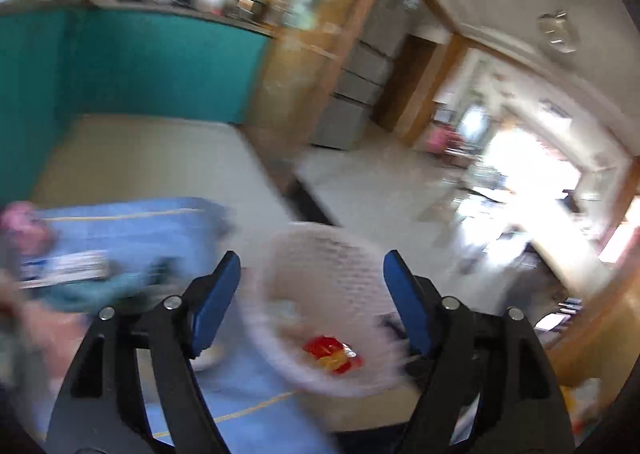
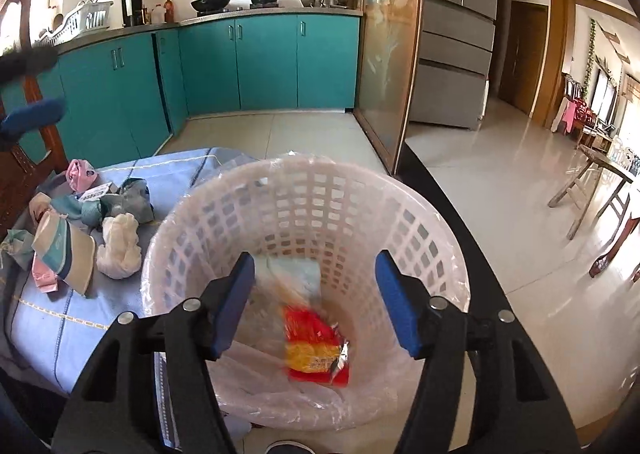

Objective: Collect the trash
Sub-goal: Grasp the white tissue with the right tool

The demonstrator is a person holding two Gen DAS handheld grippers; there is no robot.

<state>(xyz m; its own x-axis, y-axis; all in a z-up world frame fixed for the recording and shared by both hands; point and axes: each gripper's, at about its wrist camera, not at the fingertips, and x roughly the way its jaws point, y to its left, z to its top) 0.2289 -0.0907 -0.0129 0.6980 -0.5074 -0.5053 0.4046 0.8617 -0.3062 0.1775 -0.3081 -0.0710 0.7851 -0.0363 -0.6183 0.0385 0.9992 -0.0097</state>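
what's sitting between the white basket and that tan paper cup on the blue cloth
A crumpled white tissue wad lies between the tan paper cup and the white basket, resting on the blue cloth. The right wrist view shows it.

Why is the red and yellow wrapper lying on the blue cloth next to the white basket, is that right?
Not quite. The red and yellow wrapper lies inside the white basket, at its bottom, not on the blue cloth. The right wrist view shows it clearly.

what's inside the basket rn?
The basket holds a clear liner, a red-yellow wrapper and a pale blue packet behind it. Anything under those is hidden. Both tools are open and empty.
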